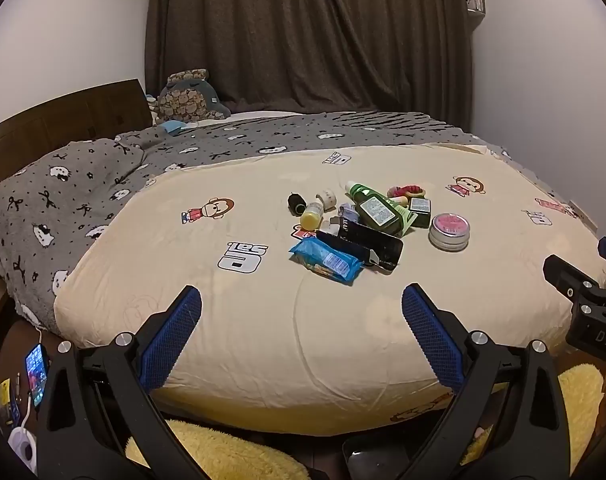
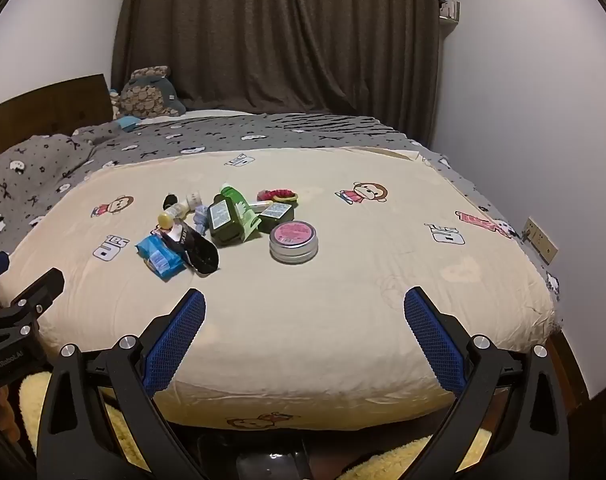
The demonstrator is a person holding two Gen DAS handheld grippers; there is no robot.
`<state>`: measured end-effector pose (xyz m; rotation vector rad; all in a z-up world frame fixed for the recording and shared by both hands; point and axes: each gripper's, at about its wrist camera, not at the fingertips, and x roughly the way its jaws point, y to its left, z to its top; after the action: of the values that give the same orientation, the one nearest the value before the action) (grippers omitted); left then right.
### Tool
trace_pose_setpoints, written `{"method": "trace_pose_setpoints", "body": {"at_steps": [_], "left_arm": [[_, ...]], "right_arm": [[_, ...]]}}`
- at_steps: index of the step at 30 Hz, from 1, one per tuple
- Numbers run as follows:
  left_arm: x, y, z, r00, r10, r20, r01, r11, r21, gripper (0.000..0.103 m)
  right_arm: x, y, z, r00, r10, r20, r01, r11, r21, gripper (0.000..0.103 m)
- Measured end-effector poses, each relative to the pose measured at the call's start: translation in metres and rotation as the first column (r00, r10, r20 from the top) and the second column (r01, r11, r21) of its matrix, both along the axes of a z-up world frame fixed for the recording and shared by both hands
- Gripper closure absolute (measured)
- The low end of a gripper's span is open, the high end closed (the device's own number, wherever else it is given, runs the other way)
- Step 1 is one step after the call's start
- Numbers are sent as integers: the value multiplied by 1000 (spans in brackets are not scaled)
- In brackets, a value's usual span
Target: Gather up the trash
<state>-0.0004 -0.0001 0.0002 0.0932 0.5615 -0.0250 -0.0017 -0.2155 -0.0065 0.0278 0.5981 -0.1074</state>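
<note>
A pile of small items lies on the cream bedspread (image 1: 243, 320): a blue wrapper (image 1: 326, 261), a black flat pack (image 1: 367, 245), a green bottle (image 1: 377, 210), a yellow-based bottle (image 1: 311, 218) and a pink-lidded tin (image 1: 449, 231). The right wrist view shows the same blue wrapper (image 2: 161, 257), green bottle (image 2: 224, 218) and tin (image 2: 293, 241). My left gripper (image 1: 302, 304) is open and empty, short of the pile. My right gripper (image 2: 304, 306) is open and empty, short of the tin.
A grey patterned blanket (image 1: 83, 184) covers the bed's far and left side. A plush toy (image 1: 191, 98) sits by the brown headboard (image 1: 63, 120). A dark bin (image 1: 367, 460) and yellow rug (image 1: 231, 456) lie below. A phone (image 1: 36, 372) is at lower left.
</note>
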Motion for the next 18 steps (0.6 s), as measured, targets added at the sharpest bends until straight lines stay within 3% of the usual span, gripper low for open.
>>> {"method": "trace_pose_setpoints", "body": {"at_steps": [18], "left_arm": [[2, -1, 4, 1000, -12, 5, 12, 1000, 10, 8]], "right_arm": [[0, 4, 1, 1000, 7, 0, -7, 1000, -25, 3]]}}
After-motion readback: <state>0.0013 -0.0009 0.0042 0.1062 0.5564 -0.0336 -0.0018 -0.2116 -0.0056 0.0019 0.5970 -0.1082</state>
